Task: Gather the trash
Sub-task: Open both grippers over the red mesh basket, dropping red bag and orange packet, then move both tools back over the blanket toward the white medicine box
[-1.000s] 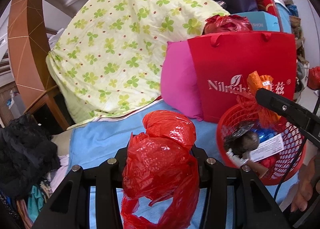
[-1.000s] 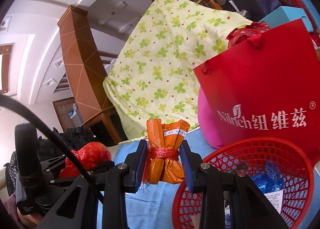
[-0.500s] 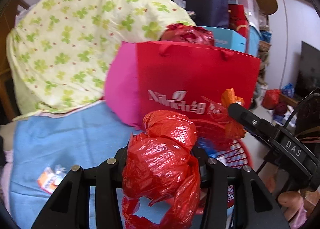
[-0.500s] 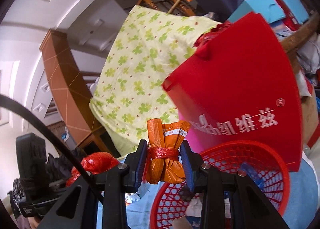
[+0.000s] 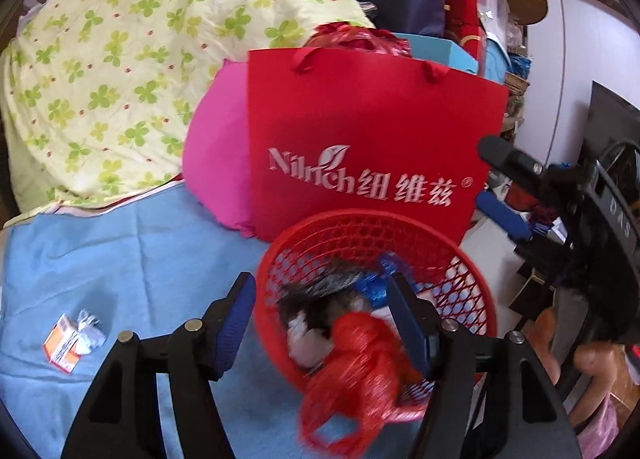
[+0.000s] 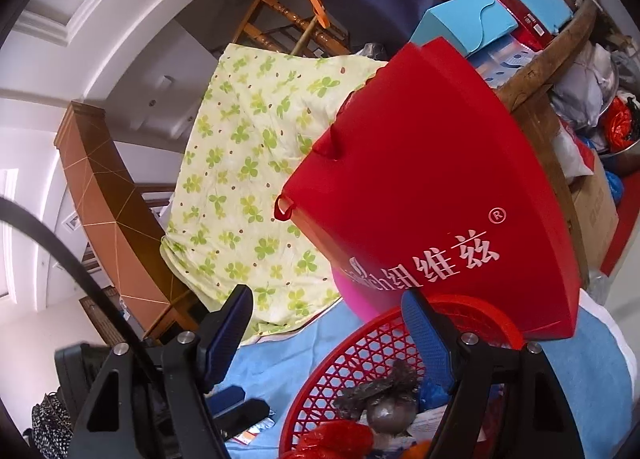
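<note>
My left gripper [image 5: 322, 323] hangs over the near rim of a red mesh basket [image 5: 360, 219], its jaws opening. A crumpled red plastic bag [image 5: 356, 371] is blurred just below and between the fingers, free of the pads, over the basket's near edge. The right wrist view has my right gripper [image 6: 326, 331] above the basket [image 6: 360, 355], jaws opening with nothing between them. In the basket lie the red bag [image 6: 336, 439], an orange scrap [image 6: 416, 451], dark grey rubbish [image 6: 380, 391] and blue wrappers. In the left wrist view, the right gripper [image 5: 500, 183] is at the right.
A red paper shopping bag [image 5: 368, 139] and a pink pillow [image 5: 216, 163] stand right behind the basket. A floral quilt [image 5: 120, 79] lies at the back left. A small orange-white packet with crumpled white paper [image 5: 68, 339] sits on the blue cloth [image 5: 140, 251]. Clutter is piled at the right.
Both grippers swung over the basket and opened. The red plastic bag has left the left gripper and is dropping. The orange bundle is gone from the right gripper's jaws.
</note>
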